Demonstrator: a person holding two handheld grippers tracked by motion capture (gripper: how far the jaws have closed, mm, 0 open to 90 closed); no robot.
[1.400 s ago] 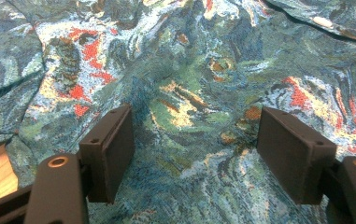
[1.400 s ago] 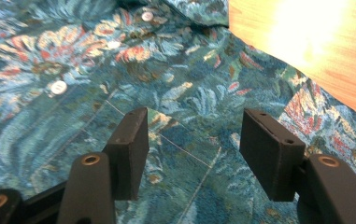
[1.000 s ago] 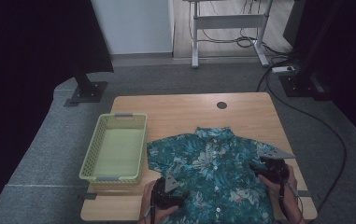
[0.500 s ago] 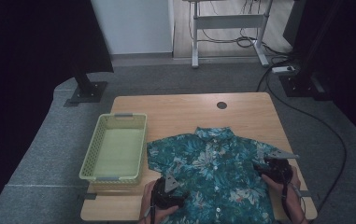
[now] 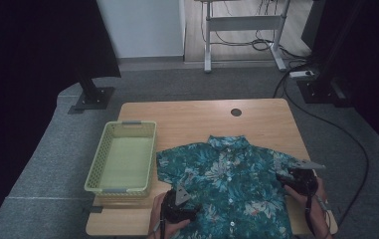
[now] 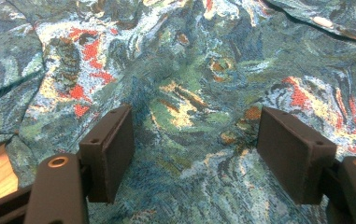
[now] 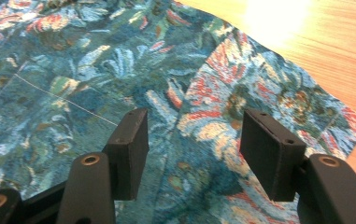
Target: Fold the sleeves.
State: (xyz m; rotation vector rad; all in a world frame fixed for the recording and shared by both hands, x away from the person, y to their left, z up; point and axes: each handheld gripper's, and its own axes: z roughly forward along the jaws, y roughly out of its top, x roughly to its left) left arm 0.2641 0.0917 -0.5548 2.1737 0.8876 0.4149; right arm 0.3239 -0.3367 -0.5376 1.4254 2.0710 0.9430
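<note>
Teal floral-print short-sleeved woven shirt (image 5: pixel 232 189) lies flat, buttoned, on the pale wooden table (image 5: pixel 202 117), beside a light-green perforated plastic basket (image 5: pixel 123 155). Collar points toward the far edge, so its long axis runs near to far. Left gripper (image 6: pixel 194 149) and right gripper (image 7: pixel 192 149) both stand wide open over the cloth, clasping nothing.

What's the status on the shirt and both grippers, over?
Left gripper open, jaws over the shirt at its near left. Right gripper open over the right sleeve. Shirt flat on the table, buttoned. Basket empty, to the left.
</note>
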